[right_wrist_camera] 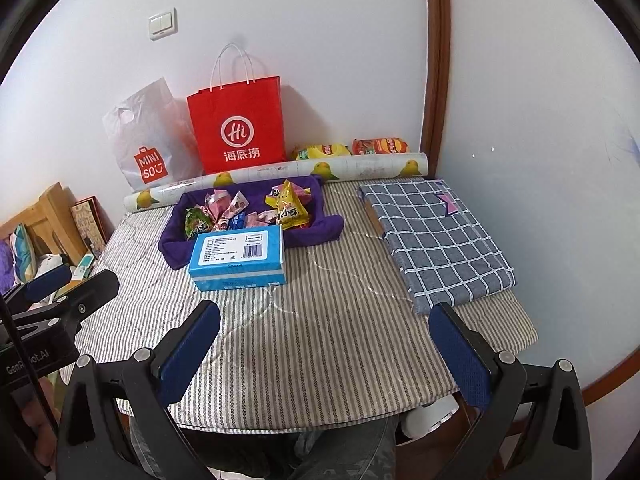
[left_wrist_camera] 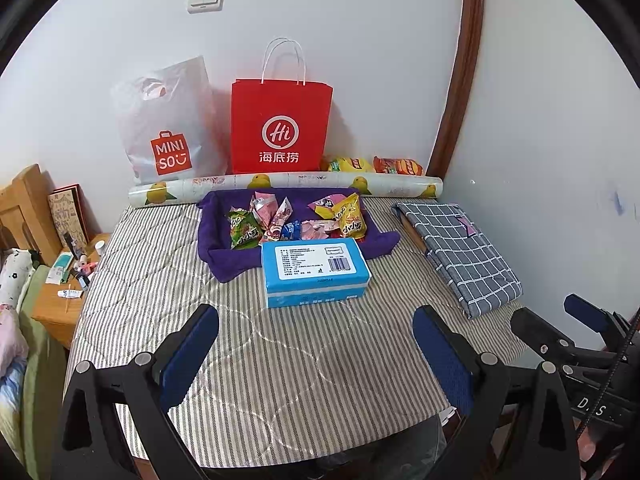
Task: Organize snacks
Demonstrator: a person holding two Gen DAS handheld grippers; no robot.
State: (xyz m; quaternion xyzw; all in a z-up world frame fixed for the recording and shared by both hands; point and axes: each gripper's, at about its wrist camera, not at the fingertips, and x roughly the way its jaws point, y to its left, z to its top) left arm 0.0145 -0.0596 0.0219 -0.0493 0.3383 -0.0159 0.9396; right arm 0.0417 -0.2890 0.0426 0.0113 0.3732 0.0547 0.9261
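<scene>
Both grippers hover low over the near edge of the striped bench (left_wrist_camera: 304, 360), empty. The left gripper (left_wrist_camera: 316, 344) has its blue-padded jaws spread wide, and so does the right gripper (right_wrist_camera: 324, 344).

The snacks (left_wrist_camera: 296, 220) lie heaped in a purple cloth tray (left_wrist_camera: 224, 256) just above the centre of the frame. A blue tissue pack (left_wrist_camera: 316, 272) sits touching the tray's near side. Behind the tray a printed paper roll (left_wrist_camera: 288, 186) lies across the bench. In the upper middle a red paper bag (left_wrist_camera: 280, 124) and a white plastic bag (left_wrist_camera: 168, 132) stand against the wall. A folded checked cloth (right_wrist_camera: 436, 236) lies at the right.
</scene>
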